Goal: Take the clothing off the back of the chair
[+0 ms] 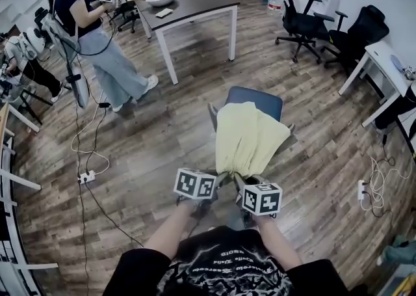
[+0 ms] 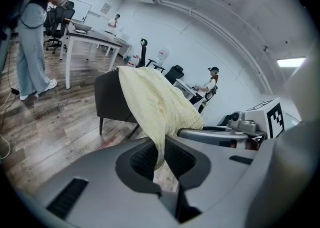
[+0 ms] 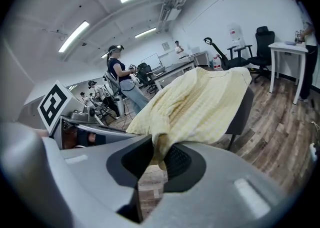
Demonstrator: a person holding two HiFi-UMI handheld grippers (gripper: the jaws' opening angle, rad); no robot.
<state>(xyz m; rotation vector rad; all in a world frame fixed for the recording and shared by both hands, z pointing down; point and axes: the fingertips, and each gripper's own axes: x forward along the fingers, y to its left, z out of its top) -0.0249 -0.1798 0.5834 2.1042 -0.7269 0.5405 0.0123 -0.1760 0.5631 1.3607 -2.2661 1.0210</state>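
Clothing (image 1: 250, 137), pale yellow, lies draped over the back of the chair (image 1: 260, 98) and runs down toward me. My left gripper (image 2: 159, 158) has its jaws clenched on one near corner of the fabric, and my right gripper (image 3: 160, 159) grips the other corner. The two grippers sit side by side.

The yellow garment (image 1: 249, 138) hides most of the chair (image 1: 260, 98) in the head view (only the top of its back and slivers at its sides show). Its 2 gathered corners disappear between pads, 1 in the left gripper (image 2: 160, 154) and 1 in the right gripper (image 3: 159, 153). The distant person by the far desk (image 2: 211, 84) in the left gripper view is too small to tell what they hold.
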